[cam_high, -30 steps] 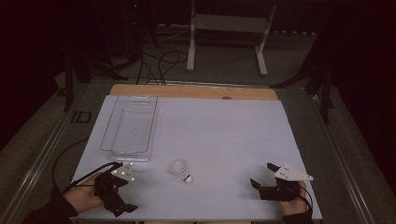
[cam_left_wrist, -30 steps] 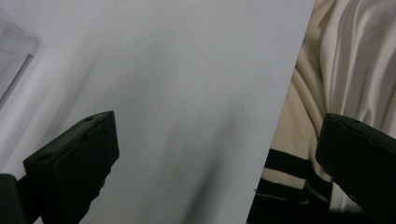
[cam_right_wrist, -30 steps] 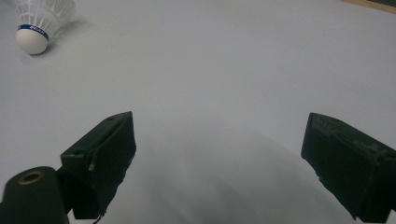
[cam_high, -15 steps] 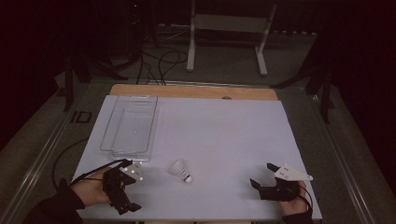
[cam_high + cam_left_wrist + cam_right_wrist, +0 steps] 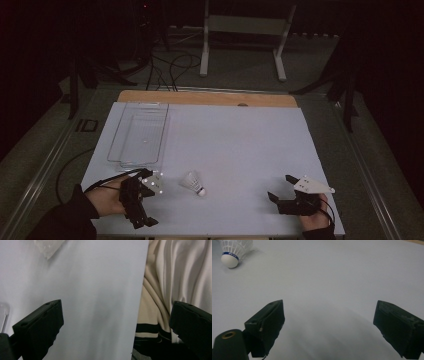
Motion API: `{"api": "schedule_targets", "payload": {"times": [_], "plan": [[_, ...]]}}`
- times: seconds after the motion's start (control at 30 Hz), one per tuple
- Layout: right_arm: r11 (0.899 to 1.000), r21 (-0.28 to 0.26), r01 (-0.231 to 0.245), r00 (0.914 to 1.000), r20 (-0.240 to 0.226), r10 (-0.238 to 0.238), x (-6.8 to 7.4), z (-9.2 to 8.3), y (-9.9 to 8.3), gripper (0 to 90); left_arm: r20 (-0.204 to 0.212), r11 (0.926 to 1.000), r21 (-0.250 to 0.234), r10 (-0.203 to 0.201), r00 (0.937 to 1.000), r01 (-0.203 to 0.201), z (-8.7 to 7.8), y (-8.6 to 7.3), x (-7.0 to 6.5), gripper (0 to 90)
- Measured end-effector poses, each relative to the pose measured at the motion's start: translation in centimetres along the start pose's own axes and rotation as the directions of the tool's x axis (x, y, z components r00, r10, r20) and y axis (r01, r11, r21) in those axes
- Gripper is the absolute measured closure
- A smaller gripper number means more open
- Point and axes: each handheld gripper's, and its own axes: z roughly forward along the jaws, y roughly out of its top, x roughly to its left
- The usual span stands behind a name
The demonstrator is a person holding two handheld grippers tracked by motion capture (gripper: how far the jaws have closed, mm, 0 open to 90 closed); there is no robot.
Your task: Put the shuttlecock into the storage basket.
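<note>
Left gripper (image 5: 141, 200): jaws stand wide apart in the left gripper view, nothing between them. Under the gap lies the white table sheet (image 5: 95, 297), whose edge runs down the frame; past it, at 3 o'clock, hangs cream-coloured folded cloth (image 5: 180, 272) with dark stripes low down. A translucent white scrap sits at 11 o'clock at the top edge — too blurred and cropped to identify.

Right gripper (image 5: 286, 192): jaws also wide apart in the right gripper view, holding nothing, bare white sheet in the gap. The shuttlecock (image 5: 234, 252) lies at 10 o'clock from these jaws, well apart, white cork end with a blue band toward the camera.

High view: the shuttlecock (image 5: 193, 183) lies on its side on the sheet between the two grippers — nearer the left one, at about 2 o'clock from it, not touching; cork end points toward the near edge. From the right gripper it lies at 9 o'clock, well apart. A hand (image 5: 106, 199) in a dark sleeve holds the left gripper near the sheet's near-left corner; the right hand (image 5: 312, 214) holds its gripper near the near-right corner.

A clear plastic tray (image 5: 116, 148) sits at 12 o'clock from the left gripper, near it. A wooden board edge (image 5: 210, 98) shows beyond the sheet's far side.
</note>
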Motion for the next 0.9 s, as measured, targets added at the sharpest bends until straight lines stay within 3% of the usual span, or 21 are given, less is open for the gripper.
{"api": "schedule_targets", "payload": {"times": [0.07,0.2,0.5,0.9], "plan": [[1.0,0.001,0.0,1.0,0.0,0.0,0.0,0.0,0.0,9.7,-0.022,0.9998,0.008,0.02,0.9995,-0.02,0.1,0.4,-0.2,0.2],[1.0,0.001,-0.001,1.0,-0.002,0.001,0.0,0.0,0.0,9.7,-0.021,0.9991,0.021,0.037,0.9991,-0.037,0.1,1.0,-0.2,0.3],[1.0,0.001,-0.002,1.0,-0.003,0.002,0.0,0.0,0.0,9.7,0.014,0.9975,0.056,0.042,0.999,-0.043,0.3,2.3,-0.2,0.3],[1.0,0.002,-0.002,1.0,-0.004,0.002,0.0,0.0,0.0,9.7,0.001,0.9974,0.042,0.058,0.9983,-0.058,-0.9,4.1,0.3,0.3]]}}
